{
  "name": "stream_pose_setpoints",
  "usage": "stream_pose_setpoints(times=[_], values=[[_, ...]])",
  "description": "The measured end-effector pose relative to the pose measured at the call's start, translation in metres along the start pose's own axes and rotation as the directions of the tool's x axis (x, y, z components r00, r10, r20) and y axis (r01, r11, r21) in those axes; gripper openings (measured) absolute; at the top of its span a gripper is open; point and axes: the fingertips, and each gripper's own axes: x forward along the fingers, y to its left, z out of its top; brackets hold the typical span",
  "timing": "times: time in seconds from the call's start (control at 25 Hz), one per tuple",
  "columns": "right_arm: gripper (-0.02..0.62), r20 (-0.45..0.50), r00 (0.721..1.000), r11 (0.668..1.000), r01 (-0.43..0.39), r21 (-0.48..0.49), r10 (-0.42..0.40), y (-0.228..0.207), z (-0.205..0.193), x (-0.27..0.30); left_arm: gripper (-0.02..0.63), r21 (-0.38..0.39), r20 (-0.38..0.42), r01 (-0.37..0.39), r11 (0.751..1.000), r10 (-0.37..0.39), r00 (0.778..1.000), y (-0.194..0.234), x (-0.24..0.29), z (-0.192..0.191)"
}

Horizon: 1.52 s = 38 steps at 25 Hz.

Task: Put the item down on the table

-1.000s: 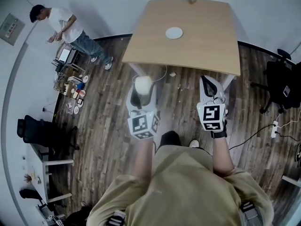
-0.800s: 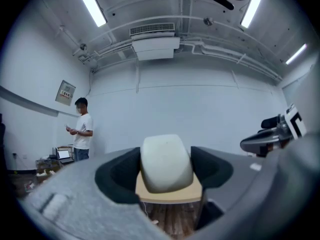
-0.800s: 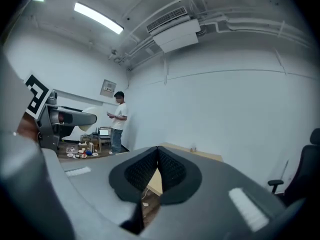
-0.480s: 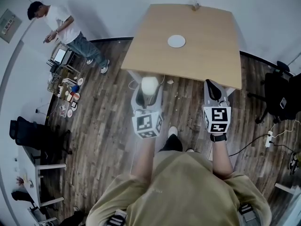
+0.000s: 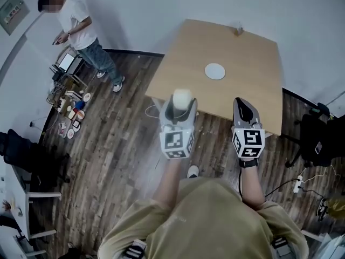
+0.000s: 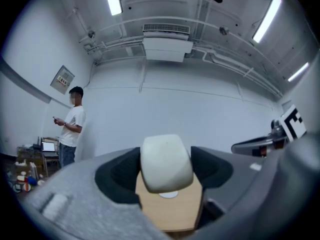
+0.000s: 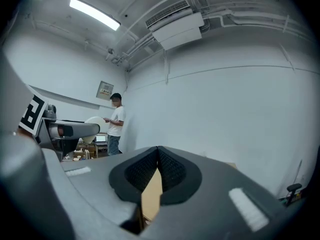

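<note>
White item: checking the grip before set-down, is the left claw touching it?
Touching. The left gripper view shows the left claw pressing the white item from both sides, no gap.

I can't read any text from here. The wall panel (image 5: 13,8) has print too small for me to make out, and the marker cubes (image 5: 177,143) show only black-and-white square patterns, no letters.

Bright, even light; heavy fisheye distortion
</note>
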Motion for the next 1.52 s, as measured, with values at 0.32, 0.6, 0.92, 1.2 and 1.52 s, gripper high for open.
stream_pose_setpoints(times=[0.32, 0.6, 0.92, 1.2, 1.52], values=[[0.006, -0.1, 0.995, 0.999, 0.034, 0.043, -0.029, 0.005, -0.035, 0.058, 0.316, -0.061, -0.038, 0.04, 0.997, -0.042, 0.998, 0.048, 0.041, -0.018], [0.006, -0.101, 0.994, 0.994, 0.062, 0.093, -0.053, -0.053, -0.049, 0.113, 0.316, -0.078, -0.091, 0.06, 0.995, -0.067, 0.994, 0.04, 0.118, -0.052], [0.006, -0.077, 0.996, 0.987, 0.063, 0.149, -0.052, -0.166, -0.038, 0.186, 0.316, -0.047, -0.131, 0.064, 0.997, -0.069, 0.989, 0.009, 0.232, -0.053], [0.006, -0.068, 0.998, 0.987, 0.017, 0.158, -0.006, -0.222, -0.044, 0.237, 0.316, -0.012, -0.144, 0.051, 0.999, -0.052, 0.988, -0.016, 0.312, -0.061], [0.006, -0.118, 0.989, 0.978, -0.06, 0.2, 0.085, -0.247, -0.085, 0.286, 0.316, -0.024, -0.242, 0.005, 1.0, -0.011, 0.97, -0.032, 0.351, -0.114]])
